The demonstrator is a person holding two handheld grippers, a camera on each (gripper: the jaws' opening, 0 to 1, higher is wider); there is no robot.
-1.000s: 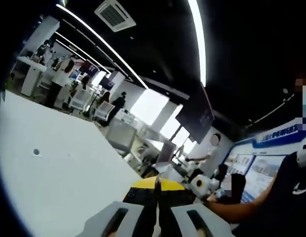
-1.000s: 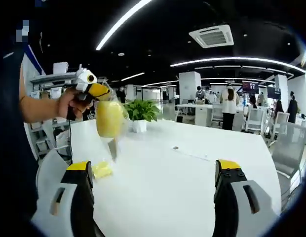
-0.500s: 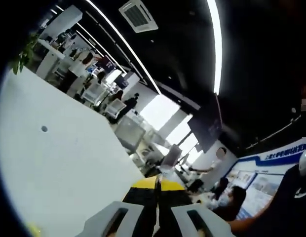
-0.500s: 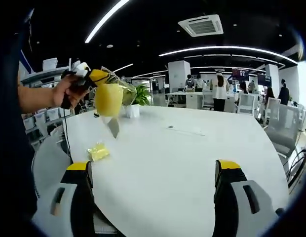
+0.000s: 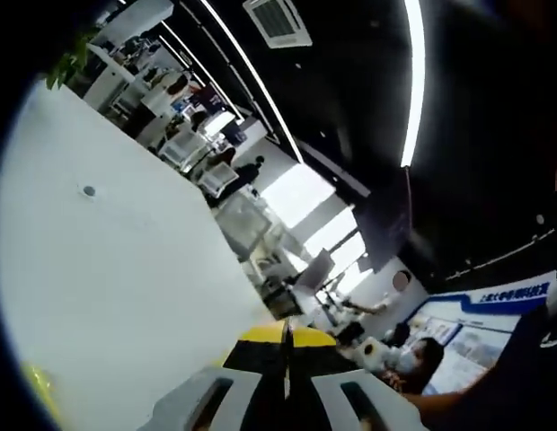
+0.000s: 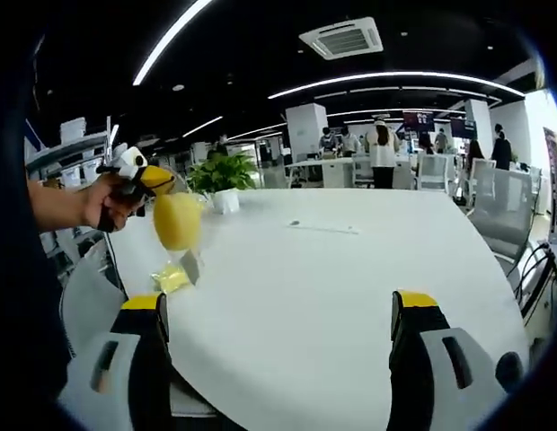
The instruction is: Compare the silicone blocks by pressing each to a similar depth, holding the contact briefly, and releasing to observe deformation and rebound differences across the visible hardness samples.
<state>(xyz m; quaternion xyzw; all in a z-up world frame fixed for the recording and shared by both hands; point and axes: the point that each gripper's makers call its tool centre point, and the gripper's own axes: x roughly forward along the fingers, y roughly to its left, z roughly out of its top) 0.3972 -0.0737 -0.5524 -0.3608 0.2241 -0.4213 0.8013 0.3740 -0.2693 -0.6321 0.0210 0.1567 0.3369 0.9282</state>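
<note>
Above the white table (image 6: pixel 332 287) our left gripper (image 6: pixel 148 180) pinched a yellow silicone block (image 6: pixel 177 221); our right gripper (image 6: pixel 278 346) stood spread. We judged setting it beside the second block (image 6: pixel 172 277) came next.

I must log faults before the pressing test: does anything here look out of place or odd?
One thing: the left gripper holds a yellow block in the air, above the white table, while another yellow piece lies below it.
</note>
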